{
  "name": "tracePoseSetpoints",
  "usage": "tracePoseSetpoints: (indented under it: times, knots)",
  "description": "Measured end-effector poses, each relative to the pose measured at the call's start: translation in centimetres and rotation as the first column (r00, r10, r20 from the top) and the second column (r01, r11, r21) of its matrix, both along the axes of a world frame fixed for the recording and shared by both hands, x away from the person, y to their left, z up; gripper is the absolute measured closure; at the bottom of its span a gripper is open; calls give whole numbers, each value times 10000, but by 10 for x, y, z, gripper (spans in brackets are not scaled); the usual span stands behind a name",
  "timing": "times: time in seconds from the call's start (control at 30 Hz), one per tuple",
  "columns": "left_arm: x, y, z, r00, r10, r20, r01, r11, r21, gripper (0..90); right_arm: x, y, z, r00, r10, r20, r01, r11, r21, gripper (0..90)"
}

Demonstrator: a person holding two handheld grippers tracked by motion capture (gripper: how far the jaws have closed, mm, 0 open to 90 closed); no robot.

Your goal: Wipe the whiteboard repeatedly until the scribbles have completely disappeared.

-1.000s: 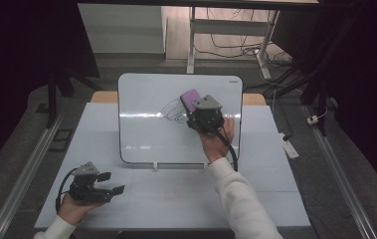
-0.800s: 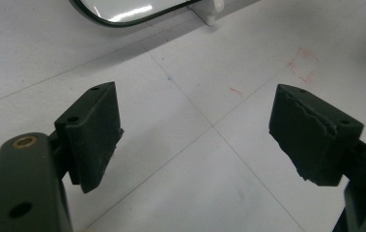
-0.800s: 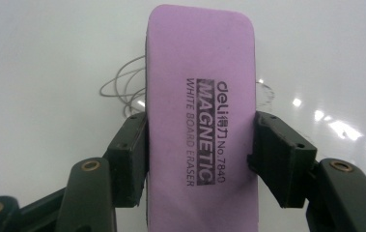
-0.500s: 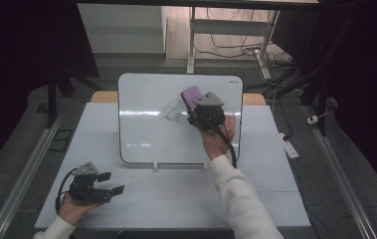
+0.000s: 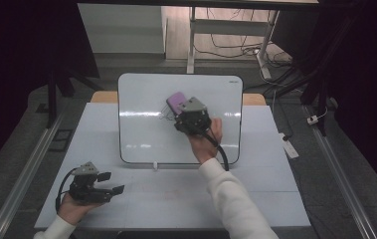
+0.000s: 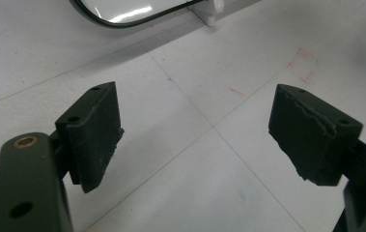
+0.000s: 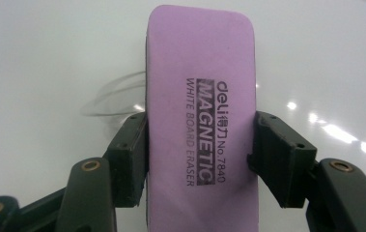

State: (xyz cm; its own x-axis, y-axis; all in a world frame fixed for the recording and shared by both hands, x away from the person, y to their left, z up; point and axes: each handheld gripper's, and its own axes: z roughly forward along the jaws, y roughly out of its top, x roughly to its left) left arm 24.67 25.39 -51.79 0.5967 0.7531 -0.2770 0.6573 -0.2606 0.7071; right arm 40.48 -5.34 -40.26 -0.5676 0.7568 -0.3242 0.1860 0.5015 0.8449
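The whiteboard (image 5: 146, 134) looked glossy, mirroring lights. The purple eraser (image 7: 201, 121) had a smooth matt plastic back. The table (image 6: 209, 159) was matt white, faintly scuffed.

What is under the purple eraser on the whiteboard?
The purple eraser, gripped by the right tool, lies on the whiteboard. Faint grey pen lines peek out beside it. Whatever marks lie directly underneath are covered by the eraser.
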Motion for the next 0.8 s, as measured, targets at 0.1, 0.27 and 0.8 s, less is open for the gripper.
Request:
tracePoseSetpoints:
  times: [0.1, 0.27, 0.8]
  knots:
    - [0, 0, 0, 10000, -11, -1, 11, 10000, 2, 198, -10, 17, -10, 9990, 441, 42, -439, 9983, -380, 408]
    - [0, 0, 0, 10000, -42, -3, 42, 10000, -26, 203, -7, 10, -7, 9994, 347, 19, -347, 9993, -102, 408]
    - [1, 0, 0, 10000, -4, 0, 4, 10000, -23, 203, 7, -18, 7, 9996, -285, 51, 281, 9975, 646, 408]
